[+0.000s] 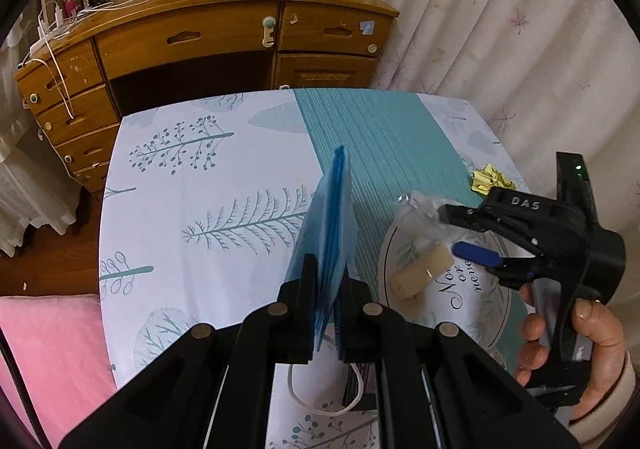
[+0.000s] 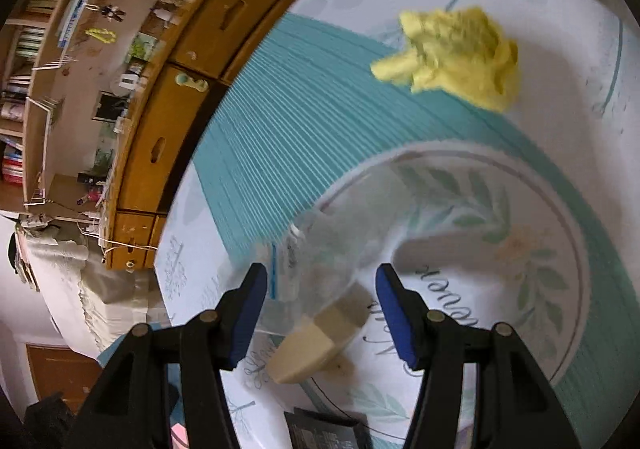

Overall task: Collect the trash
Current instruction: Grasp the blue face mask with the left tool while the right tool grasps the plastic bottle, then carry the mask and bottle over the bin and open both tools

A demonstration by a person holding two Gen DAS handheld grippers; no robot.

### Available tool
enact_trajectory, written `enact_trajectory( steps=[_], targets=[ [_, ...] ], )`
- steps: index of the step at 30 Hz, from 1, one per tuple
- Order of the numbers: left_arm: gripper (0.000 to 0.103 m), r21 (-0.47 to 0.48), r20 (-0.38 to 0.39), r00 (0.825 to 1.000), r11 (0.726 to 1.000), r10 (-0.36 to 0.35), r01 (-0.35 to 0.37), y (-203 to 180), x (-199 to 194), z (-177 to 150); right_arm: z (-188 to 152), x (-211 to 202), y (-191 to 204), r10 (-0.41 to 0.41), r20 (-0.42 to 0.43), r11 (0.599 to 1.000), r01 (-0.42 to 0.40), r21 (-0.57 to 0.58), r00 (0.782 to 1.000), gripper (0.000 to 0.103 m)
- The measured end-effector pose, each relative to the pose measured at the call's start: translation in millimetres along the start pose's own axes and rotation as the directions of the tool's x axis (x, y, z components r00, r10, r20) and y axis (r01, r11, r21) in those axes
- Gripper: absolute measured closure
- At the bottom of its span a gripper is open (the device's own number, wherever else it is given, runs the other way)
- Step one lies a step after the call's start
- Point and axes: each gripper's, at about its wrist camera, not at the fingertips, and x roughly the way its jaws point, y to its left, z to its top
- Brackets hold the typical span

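- Left wrist view: my left gripper point(image 1: 326, 289) is clamped on a folded blue face mask point(image 1: 328, 225), which stands up edgewise between the pads; its white ear loop point(image 1: 320, 405) dangles below the jaws.
- Off to the right of that gripper, my right gripper point(image 1: 466, 233) hangs over a printed plate point(image 1: 460, 313) on the worktop point(image 1: 180, 209), with the person's hand point(image 1: 576, 349) on its handle.
- Right wrist view: the right gripper point(image 2: 322, 301) has its blue pads apart, holding nothing. A clear plastic bag point(image 2: 320, 249) and a beige block-shaped piece point(image 2: 320, 341) lie between and just ahead of the fingers, on the plate point(image 2: 560, 233).
- A crumpled yellow wrapper point(image 2: 460, 53) sits well ahead and to the right of the right gripper, beyond the plate on the worktop.
- Risk, as I judge it: the clear bag is thin and slack, so if I close too high the pads could pinch only a loose fold and the beige piece may stay behind or drop out.
- Closing too low could press a finger on the plate and shove or tip it.
- The view is blurred, so I cannot tell whether the beige piece lies inside the bag or under it; a misjudged grasp follows from that.
- The mask's hanging loop could snag on things near the left gripper if I swing it low.
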Motion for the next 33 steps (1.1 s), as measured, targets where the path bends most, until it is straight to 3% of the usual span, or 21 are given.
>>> enact_trajectory(
  steps=[1,2,8,13,21,27,33],
  targets=[
    [0.098,-0.003,-0.001,1.000,1.000,-0.002,0.002,-0.1,-0.6,-0.8,-0.7,3.1,0.0,0.008,-0.005,1.000,-0.008,0.005,1.000,0.056],
    [0.098,-0.005,-0.002,1.000,1.000,-0.005,0.005,0.5,-0.8,-1.6,-1.0,5.8,-0.7,0.028,-0.010,1.000,-0.028,0.011,1.000,0.073],
    [0.098,-0.008,0.002,1.000,1.000,0.002,-0.002,-2.0,-11.2,-14.1,-10.6,-4.1,-0.2,0.090,0.025,0.996,-0.089,-0.028,0.996,0.074],
    [0.098,-0.008,0.023,1.000,1.000,0.003,-0.002,-12.2,-33.3,-28.0,-26.7,-46.8,13.4,0.110,0.101,0.982,-0.092,-0.166,0.989,0.075],
    [0.098,0.013,0.068,0.998,1.000,0.001,-0.002,-49.7,-92.6,-67.8,-77.9,-129.8,9.6,0.152,0.107,0.927,-0.104,-0.361,0.983,0.075],
    [0.098,0.033,0.094,0.996,0.999,-0.006,0.003,-107.5,-146.4,-125.7,-132.4,-206.8,-33.7,0.148,0.115,0.874,-0.076,-0.479,0.982,0.075],
    [0.098,0.030,0.121,0.993,1.000,0.001,-0.005,-182.0,-194.5,-210.6,-182.8,-278.2,-97.4,0.152,0.077,0.815,-0.081,-0.573,0.985,0.075]
  ],
)
